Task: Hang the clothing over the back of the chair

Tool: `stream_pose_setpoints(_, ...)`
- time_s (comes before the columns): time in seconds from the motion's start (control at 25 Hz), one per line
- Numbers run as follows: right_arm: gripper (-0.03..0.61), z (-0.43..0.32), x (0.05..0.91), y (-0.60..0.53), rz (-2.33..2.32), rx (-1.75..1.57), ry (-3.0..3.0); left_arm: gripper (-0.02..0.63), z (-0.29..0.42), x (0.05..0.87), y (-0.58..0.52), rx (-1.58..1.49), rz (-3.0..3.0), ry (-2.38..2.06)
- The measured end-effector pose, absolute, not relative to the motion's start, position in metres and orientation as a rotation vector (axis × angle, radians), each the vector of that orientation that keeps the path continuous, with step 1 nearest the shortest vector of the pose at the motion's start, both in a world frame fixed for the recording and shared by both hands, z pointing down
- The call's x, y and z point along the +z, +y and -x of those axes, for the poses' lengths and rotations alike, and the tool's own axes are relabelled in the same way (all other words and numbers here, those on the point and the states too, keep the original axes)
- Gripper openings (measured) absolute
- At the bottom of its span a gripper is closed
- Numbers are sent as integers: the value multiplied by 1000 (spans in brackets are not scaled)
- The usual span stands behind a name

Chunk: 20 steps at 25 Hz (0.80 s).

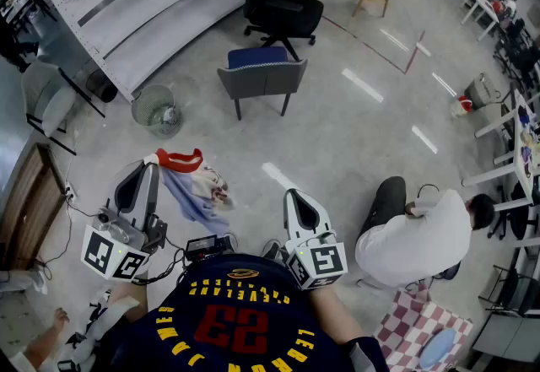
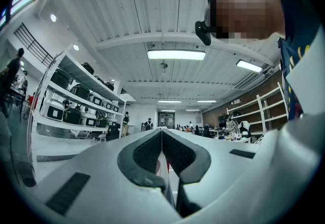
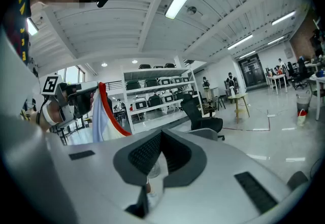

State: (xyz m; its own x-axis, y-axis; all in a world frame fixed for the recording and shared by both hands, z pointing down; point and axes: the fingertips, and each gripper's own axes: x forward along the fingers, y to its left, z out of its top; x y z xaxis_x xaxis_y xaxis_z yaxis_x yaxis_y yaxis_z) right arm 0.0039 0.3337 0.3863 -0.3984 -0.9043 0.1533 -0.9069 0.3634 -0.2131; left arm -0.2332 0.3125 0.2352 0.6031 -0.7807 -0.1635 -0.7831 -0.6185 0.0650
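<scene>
L tongs [image 1: 152, 163] clamped on clothing [image 1: 199, 190] at red-trimmed edge, white/blue fabric dangling from tip over floor [image 1: 337, 138], R tongs [image 1: 294, 193] pressed together, nothing gripped, near garment, grey chair [image 1: 263, 78] w/ blue seat well apart, farther off

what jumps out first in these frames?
A shirt with a red collar dangles from the left hand-held gripper, low left in the head view. Straight ahead stands a grey chair with a blue seat, a black office chair behind it. A person in white crouches at right.
</scene>
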Motion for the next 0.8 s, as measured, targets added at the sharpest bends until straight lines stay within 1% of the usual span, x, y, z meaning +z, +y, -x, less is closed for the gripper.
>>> stream_pose_setpoints(0.36,8,-12,388,335,-1724,451,-2604,6,228,232,313,282,2789,1382)
stream_pose_setpoints(0.8,8,-58,393,353,-1743,499,-2618,6,201,229,320,284,2739,1441)
